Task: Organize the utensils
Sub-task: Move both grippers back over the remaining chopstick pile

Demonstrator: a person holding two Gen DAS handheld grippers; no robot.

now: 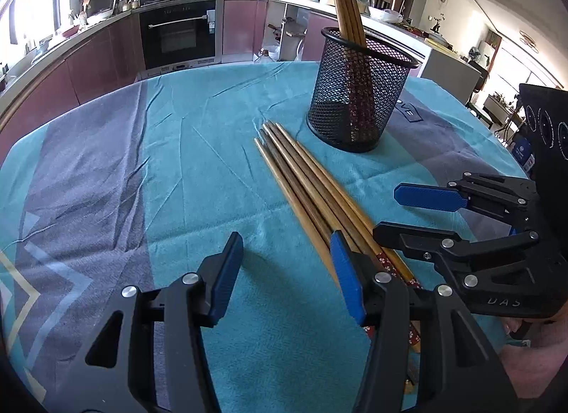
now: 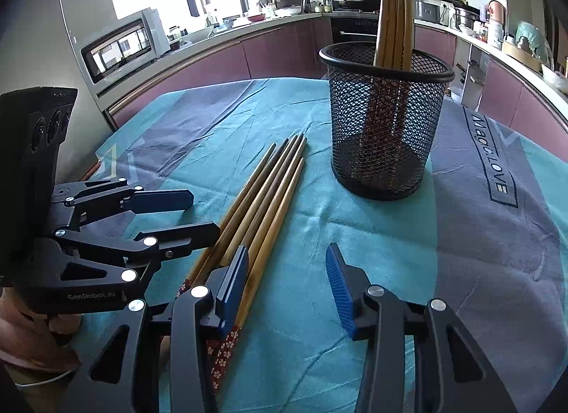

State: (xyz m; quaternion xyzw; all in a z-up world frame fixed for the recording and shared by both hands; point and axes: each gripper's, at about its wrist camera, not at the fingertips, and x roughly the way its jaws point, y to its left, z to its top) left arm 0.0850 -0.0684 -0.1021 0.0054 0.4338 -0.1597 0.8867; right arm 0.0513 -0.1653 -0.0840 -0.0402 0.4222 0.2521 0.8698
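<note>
The left gripper (image 1: 285,271) has its jaws apart with only bare tablecloth between the blue pads (image 1: 227,278); nothing is clamped. Its right-hand finger stands over the handle end of the loose chopsticks (image 1: 305,186), and contact there cannot be determined. The right gripper (image 2: 287,283) likewise has its jaws apart and empty, with cloth visible in the gap; its left-hand finger overlaps the same bundle from the opposite side, and contact there cannot be determined either. The two grippers sit close together at the near edge of the table, one on each side of the bundle, both angled down toward the surface. The loose chopsticks lie flat in a tight group on the teal tablecloth (image 1: 198,150), their red flower-patterned handle ends toward the near edge and their tapered tips pointing toward the far edge. Just beyond the tips, apart from them, stands a black mesh holder (image 1: 358,93), upright on the cloth nearer the far edge. Inside it more chopsticks (image 1: 346,1) stand on end, leaning against the far part of the rim and rising well above it. A grey band of the cloth with printed lettering (image 2: 497,182) runs beside the holder. Behind the table are kitchen counters and a built-in oven (image 1: 177,33).
</note>
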